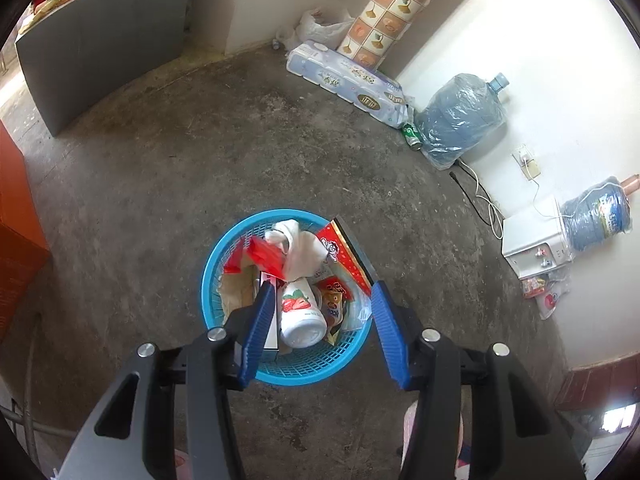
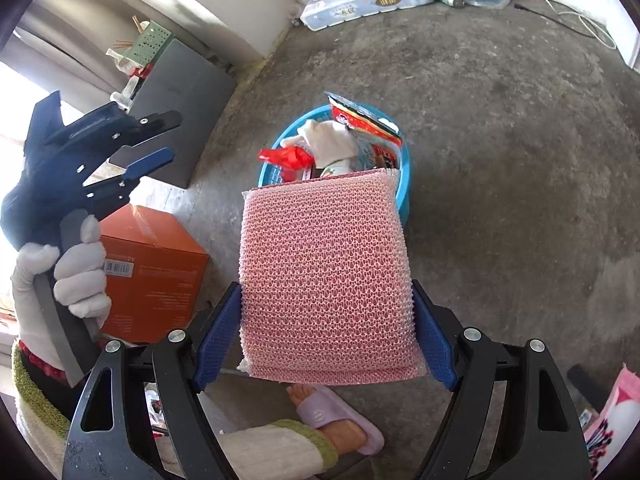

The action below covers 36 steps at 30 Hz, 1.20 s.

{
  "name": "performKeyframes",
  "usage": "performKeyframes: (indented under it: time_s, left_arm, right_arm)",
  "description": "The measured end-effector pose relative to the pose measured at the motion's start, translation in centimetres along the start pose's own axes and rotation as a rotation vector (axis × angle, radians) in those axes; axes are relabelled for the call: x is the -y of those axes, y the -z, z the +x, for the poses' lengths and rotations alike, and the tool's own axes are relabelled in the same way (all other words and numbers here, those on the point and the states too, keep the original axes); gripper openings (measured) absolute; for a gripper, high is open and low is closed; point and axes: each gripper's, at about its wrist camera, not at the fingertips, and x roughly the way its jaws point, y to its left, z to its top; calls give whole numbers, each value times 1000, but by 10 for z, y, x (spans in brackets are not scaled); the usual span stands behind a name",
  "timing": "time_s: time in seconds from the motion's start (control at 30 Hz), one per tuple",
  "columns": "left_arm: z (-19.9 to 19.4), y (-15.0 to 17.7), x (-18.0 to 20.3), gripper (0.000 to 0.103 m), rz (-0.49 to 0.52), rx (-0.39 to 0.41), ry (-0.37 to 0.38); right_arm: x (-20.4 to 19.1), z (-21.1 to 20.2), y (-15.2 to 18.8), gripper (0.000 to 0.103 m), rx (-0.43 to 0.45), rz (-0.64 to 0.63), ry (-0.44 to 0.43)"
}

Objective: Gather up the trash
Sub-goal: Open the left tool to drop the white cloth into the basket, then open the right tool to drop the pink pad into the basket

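- Now the right tool (image 2: 326,336) holds a pink mesh scouring sponge (image 2: 325,276) between its two blue fingers; the jaws are closed on its side edges, and the sponge stands out forward from them.
- Below and beyond the sponge, the blue plastic basket (image 1: 236,240) stands on the concrete floor (image 1: 160,160). It is already quite full: a strawberry milk bottle (image 1: 300,312), a white crumpled cloth (image 1: 300,248), red snack wrappers (image 1: 266,258) and a flat red packet (image 2: 366,122) that sticks up over the rim.
- The left tool (image 1: 318,328) hangs over the basket with jaws wide apart and nothing between them.
- I judge the step in hand is to drop the sponge into the basket. It is good to bring the sponge over the middle of the opening first, because from the right wrist view it covers only the near rim.
- Lower it close to the pile before opening, so that this light thing does not bounce off the tall packet and fall on the floor.
- The left tool should move aside, I think, to leave the way free.
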Motion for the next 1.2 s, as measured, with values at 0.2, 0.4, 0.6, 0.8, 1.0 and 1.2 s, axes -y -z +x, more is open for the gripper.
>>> performKeyframes:
  time_s: [0.2, 0.4, 0.6, 0.8, 1.0, 1.2]
  left_arm:
    - [-71, 16, -13, 49, 51, 45, -6]
    - [-164, 54, -28, 52, 125, 87, -50]
    - [-233, 120, -59, 56, 109, 123, -75]
    - [-279, 180, -89, 58, 23, 200, -110]
    - [-306, 218, -106, 58, -45, 278, -129]
    - [-322, 245, -95, 59, -23, 343, -158]
  right_arm:
    - [-9, 28, -20, 76, -17, -29, -5]
    - [-36, 65, -64, 77, -4, -120, 1]
    - [-56, 124, -99, 79, -59, -179, 59]
    - [-48, 165, -100, 80, -90, -152, 181]
    - [-46, 135, -87, 80, -50, -148, 146]
    - [-49, 73, -64, 80, 31, -173, 87]
